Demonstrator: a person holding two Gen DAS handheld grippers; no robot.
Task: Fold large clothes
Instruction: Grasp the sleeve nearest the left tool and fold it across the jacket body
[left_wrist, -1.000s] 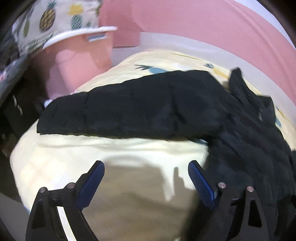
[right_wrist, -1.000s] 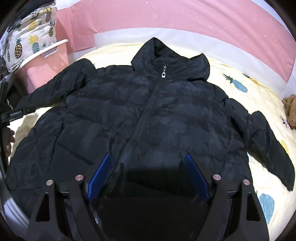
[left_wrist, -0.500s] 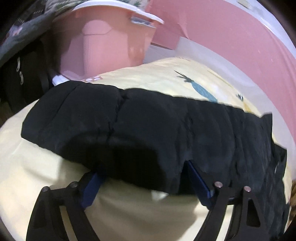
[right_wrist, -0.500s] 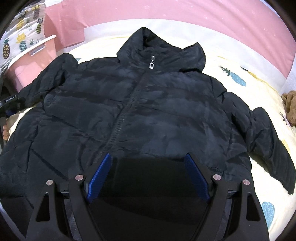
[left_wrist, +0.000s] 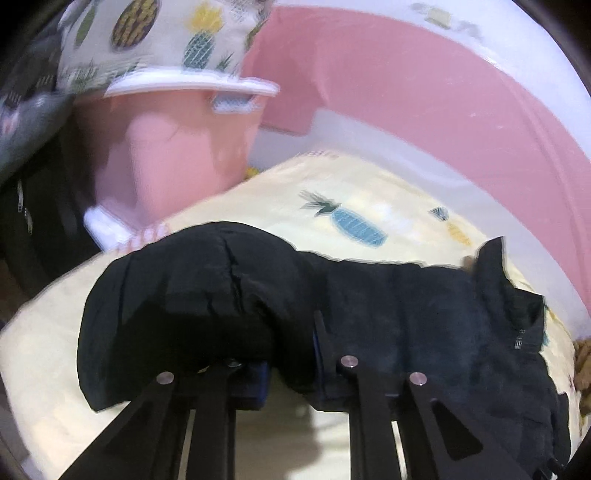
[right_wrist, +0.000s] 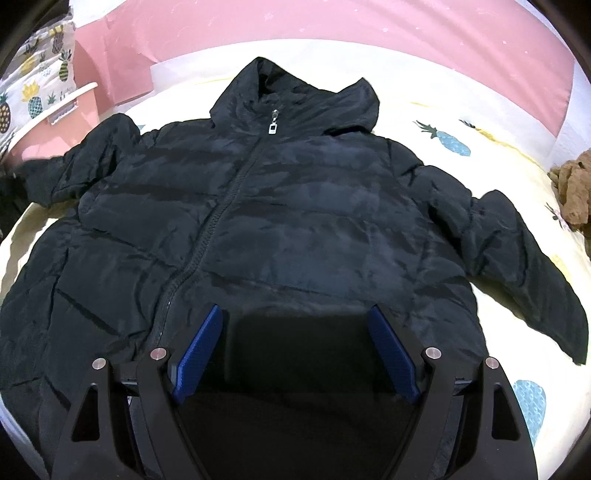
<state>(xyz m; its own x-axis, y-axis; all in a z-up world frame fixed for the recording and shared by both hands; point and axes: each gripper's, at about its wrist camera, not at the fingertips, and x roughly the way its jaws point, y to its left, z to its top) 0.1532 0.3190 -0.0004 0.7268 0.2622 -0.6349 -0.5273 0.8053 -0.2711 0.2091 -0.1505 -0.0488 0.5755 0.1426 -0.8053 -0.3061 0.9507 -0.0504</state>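
Currently the black puffer jacket (right_wrist: 295, 221) lies front-up, zipped, spread flat on the pineapple-print sheet (right_wrist: 480, 147). Left gripper (left_wrist: 291, 354) jaws are closing on the jacket's sleeve end (left_wrist: 192, 314), near the pink bin (left_wrist: 177, 147). Right gripper (right_wrist: 295, 354) hangs over the jacket hem, jaws wide, gripping nothing.

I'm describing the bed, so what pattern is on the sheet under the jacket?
Pale yellow sheet printed with blue and yellow pineapples, clearest in the right wrist view.

the left wrist view looks low and close along the jacket (left_wrist: 369, 321) sleeve toward the pink bin (left_wrist: 177, 147). the right wrist view looks down from higher over the whole jacket (right_wrist: 277, 206) front. both views share the jacket and the pineapple bed sheet (left_wrist: 369, 206).
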